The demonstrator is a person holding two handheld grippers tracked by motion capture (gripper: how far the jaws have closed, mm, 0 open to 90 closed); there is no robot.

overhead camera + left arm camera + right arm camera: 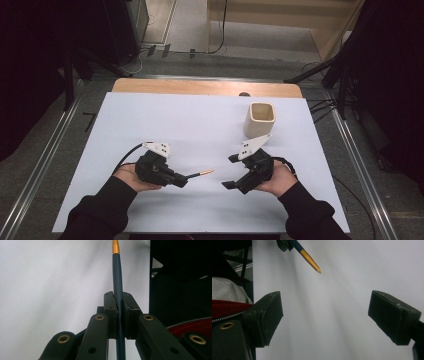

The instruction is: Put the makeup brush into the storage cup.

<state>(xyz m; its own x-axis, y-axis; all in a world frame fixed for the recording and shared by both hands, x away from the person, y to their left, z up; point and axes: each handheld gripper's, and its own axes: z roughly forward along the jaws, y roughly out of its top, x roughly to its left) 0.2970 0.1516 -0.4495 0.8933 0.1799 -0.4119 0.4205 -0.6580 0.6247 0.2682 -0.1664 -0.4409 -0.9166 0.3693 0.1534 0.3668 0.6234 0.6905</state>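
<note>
From the high view, a pen (200,174) is seen clamped in the left gripper (184,179), its dark barrel ending in a gold-orange tip that points toward the right gripper (231,171) — whose jaws are spread wide with nothing between them. Both are held low over the white table (175,125); a cream square cup (260,120) stands upright beyond the right gripper. A grey floor and a wooden unit are seen past the table's far edge.

In the left gripper view, the pen (117,285) is pinched between the closed jaws, its dark blue shaft running up to a gold band.

In the right gripper view, the pen (308,258) is seen at the top, its tip above the white surface — well apart from the open jaws.
</note>
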